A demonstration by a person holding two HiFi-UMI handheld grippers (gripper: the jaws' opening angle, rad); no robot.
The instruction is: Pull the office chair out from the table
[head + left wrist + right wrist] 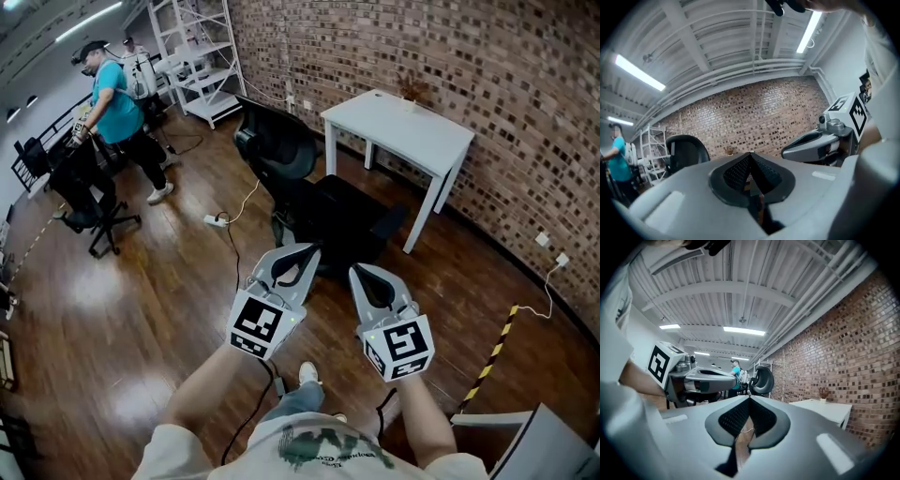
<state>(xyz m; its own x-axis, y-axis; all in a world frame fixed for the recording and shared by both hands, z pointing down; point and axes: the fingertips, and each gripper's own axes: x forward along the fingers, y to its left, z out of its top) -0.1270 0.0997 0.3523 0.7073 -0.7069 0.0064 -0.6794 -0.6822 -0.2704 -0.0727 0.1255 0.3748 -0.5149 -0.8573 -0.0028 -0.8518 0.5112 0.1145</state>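
- Surroundings: rough brick wall (450,56) above a glossy dark wooden floor (141,309).
- Furniture: white tabletop (398,127), a flat rectangle on straight legs, set against the wall.
- Task item: black office chair (319,202), standing on the floor near the tabletop's front edge. Its curved backrest is at the view's left, and its padded seat points right, toward the nearest table leg.
- My left gripper (302,253) and right gripper (362,271): grey shells with ribbed black pads. Both sets of fingers are closed on nothing, short of the chair.

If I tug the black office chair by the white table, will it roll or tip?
Likely rolls: the office chair sits on glossy wood floor, though its base is hard to see. Its tall backrest suggests a high pull might tilt it.
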